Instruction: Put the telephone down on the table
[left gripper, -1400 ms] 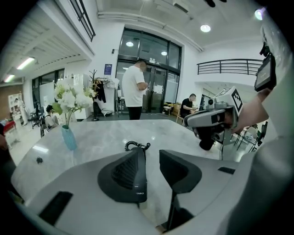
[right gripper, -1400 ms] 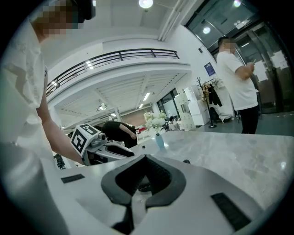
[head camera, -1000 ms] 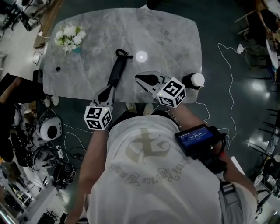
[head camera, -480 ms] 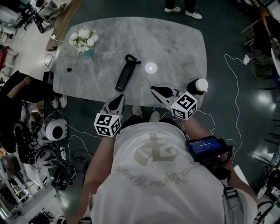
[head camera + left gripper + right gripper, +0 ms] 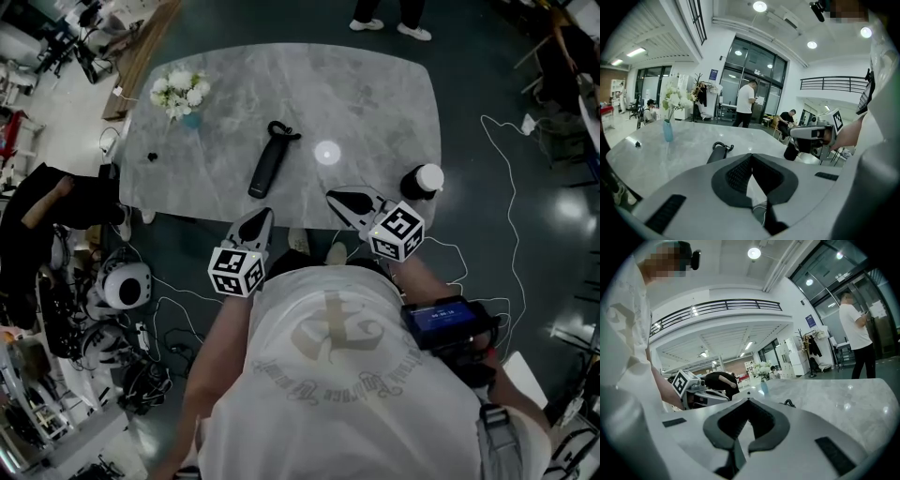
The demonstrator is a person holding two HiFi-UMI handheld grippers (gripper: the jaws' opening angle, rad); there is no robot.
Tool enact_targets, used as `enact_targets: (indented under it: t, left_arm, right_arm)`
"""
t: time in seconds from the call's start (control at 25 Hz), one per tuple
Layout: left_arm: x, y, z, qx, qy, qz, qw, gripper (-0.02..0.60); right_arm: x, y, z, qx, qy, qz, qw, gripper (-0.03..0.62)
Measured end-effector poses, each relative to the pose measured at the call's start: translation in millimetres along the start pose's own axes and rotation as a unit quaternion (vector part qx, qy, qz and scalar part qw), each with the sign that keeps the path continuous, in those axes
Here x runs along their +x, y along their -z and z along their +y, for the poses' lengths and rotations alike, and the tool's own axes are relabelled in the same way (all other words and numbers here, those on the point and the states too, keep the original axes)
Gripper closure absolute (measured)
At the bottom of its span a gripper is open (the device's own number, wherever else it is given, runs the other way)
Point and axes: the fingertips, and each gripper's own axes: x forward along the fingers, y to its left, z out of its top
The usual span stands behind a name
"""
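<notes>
Telephone (image 5: 267, 161): flat on table (image 5: 375, 103), left of centre; long axis near-to-far, cord end far.
Left gripper (image 5: 262, 217): jaws together, empty; off the near edge, telephone straight beyond, apart. The nearer one.
Right gripper (image 5: 332, 196): jaws together, empty; telephone far-left of it.
Judgement: placement looks done.

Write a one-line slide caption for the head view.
Telephone lies on the grey table; the left gripper and right gripper, both shut and empty, hover at its near edge.
</notes>
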Motion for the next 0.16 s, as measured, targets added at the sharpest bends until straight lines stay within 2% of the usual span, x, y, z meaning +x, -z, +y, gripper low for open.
enact_targets:
  t: [0.16]
  left_arm:
    - [1.6, 0.8, -5.1, 0.001, 0.003, 0.003, 1.0, 0.569]
  right_arm:
    - [-6.7, -0.3, 1.7, 0.002, 0.004, -0.002, 1.0, 0.579]
